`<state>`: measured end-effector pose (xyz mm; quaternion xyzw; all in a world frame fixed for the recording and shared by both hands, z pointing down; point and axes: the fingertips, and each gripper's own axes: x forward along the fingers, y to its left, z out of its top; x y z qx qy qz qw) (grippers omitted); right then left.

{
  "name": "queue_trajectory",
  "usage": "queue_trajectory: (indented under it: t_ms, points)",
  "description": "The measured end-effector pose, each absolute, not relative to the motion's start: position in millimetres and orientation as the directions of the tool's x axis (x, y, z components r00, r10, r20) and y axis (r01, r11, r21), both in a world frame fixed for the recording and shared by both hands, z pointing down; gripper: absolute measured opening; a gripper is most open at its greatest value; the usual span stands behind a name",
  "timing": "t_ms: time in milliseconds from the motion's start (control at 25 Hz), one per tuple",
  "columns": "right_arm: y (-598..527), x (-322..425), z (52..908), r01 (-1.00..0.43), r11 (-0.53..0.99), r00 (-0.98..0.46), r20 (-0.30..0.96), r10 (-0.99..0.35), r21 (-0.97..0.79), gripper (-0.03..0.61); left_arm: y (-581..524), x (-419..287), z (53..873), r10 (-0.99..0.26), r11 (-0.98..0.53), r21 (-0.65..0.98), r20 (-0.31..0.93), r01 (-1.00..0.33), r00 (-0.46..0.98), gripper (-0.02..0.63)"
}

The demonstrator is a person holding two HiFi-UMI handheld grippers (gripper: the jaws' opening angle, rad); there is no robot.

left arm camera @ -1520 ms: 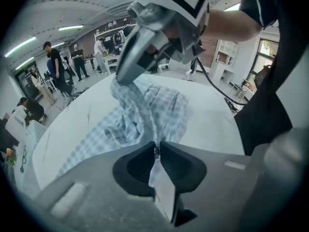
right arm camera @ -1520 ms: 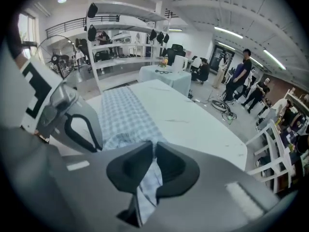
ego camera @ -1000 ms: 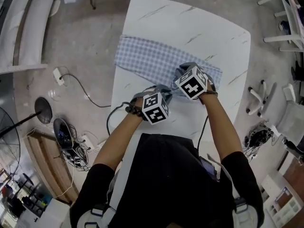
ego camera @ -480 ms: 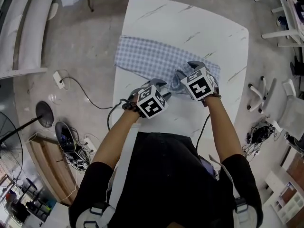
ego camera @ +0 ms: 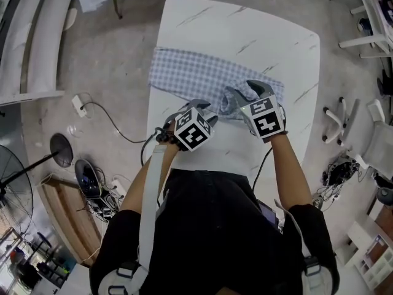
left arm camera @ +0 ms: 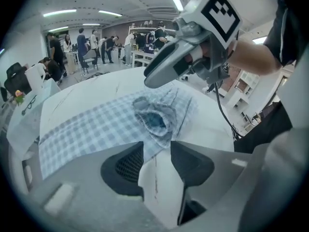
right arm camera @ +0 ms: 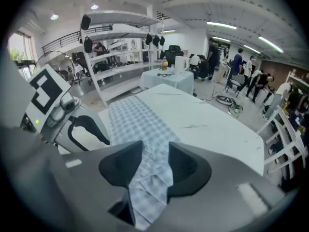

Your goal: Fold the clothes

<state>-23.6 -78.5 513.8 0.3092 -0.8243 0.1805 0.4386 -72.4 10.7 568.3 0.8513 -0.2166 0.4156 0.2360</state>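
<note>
Cloth (ego camera: 190, 78) spans table (ego camera: 245, 35) sideways, bunched rightward; left tongs (ego camera: 206, 112), right tongs (ego camera: 245, 94) newly spread, empty.

Blue-and-white checked cloth (ego camera: 190, 78), white table (ego camera: 245, 29) veined with thin grey marble streaks, grey left gripper (ego camera: 207, 112) and grey right gripper (ego camera: 242, 94) bearing black-and-white marker cubes (ego camera: 191, 132), black shirt (ego camera: 215, 226), speckled grey floor (ego camera: 110, 60).
</note>
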Motion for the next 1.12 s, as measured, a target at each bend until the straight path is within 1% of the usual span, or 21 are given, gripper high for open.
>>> queue_trajectory:
  t_ms: [40, 120, 160, 240, 360, 400, 440, 480, 520, 640, 760, 840, 920, 1040, 1120]
  points:
    - [-77, -15, 511, -0.684, 0.729, -0.421, 0.83, -0.366, -0.025, 0.15, 9, -72, 566, -0.178, -0.788, 0.227, 0.806, -0.572, 0.565, 0.184]
    - [-68, -3, 514, -0.696, 0.717, -0.416, 0.834, -0.363, -0.035, 0.101, 4, -69, 563, -0.189, -0.781, 0.229, 0.8, -0.581, 0.569, 0.186]
    - [-61, 1, 520, -0.695, 0.718, -0.414, 0.84, -0.351, -0.043, 0.087, 2, -67, 563, -0.189, -0.779, 0.233, 0.798, -0.582, 0.573, 0.185]
    - [-47, 4, 534, -0.692, 0.72, -0.41, 0.852, -0.324, -0.059, 0.08, 1, -59, 565, -0.165, -0.768, 0.274, 0.788, -0.579, 0.593, 0.192]
    - [-32, 4, 552, -0.701, 0.708, -0.407, 0.862, -0.301, -0.084, 0.079, 3, -44, 566, -0.094, -0.727, 0.39, 0.759, -0.565, 0.644, 0.275]
    - [-28, 3, 557, -0.705, 0.704, -0.409, 0.862, -0.299, -0.091, 0.077, 1, -39, 564, -0.082, -0.707, 0.422, 0.748, -0.567, 0.659, 0.285]
    - [-26, 2, 562, -0.708, 0.7, -0.415, 0.859, -0.301, -0.097, 0.074, 0, -35, 563, -0.073, -0.686, 0.452, 0.736, -0.57, 0.673, 0.309]
    - [-25, 0, 566, -0.711, 0.695, -0.423, 0.853, -0.307, -0.103, 0.072, -2, -32, 563, -0.067, -0.665, 0.478, 0.727, -0.573, 0.684, 0.349]
    - [-25, -1, 569, -0.716, 0.689, -0.435, 0.844, -0.316, -0.111, 0.072, -5, -30, 563, -0.067, -0.648, 0.495, 0.72, -0.579, 0.69, 0.367]
    - [-30, -3, 573, -0.731, 0.667, -0.471, 0.815, -0.338, -0.146, 0.069, -16, -32, 564, -0.095, -0.625, 0.491, 0.724, -0.607, 0.684, 0.367]
    - [-33, -5, 577, -0.733, 0.654, -0.494, 0.807, -0.323, -0.186, 0.064, -24, -36, 569, -0.099, -0.63, 0.468, 0.743, -0.62, 0.662, 0.36]
    - [-34, -6, 582, -0.736, 0.649, -0.493, 0.811, -0.317, -0.194, 0.063, -26, -36, 573, -0.089, -0.631, 0.467, 0.749, -0.619, 0.656, 0.336]
    - [-34, -7, 587, -0.739, 0.647, -0.485, 0.815, -0.316, -0.189, 0.063, -26, -33, 573, -0.084, -0.629, 0.472, 0.748, -0.618, 0.658, 0.327]
    - [-38, -8, 592, -0.74, 0.647, -0.487, 0.81, -0.326, -0.184, 0.063, -30, -34, 572, -0.109, -0.618, 0.463, 0.75, -0.635, 0.652, 0.313]
    - [-41, -8, 596, -0.738, 0.651, -0.488, 0.808, -0.329, -0.181, 0.063, -36, -42, 573, -0.139, -0.61, 0.435, 0.764, -0.662, 0.63, 0.291]
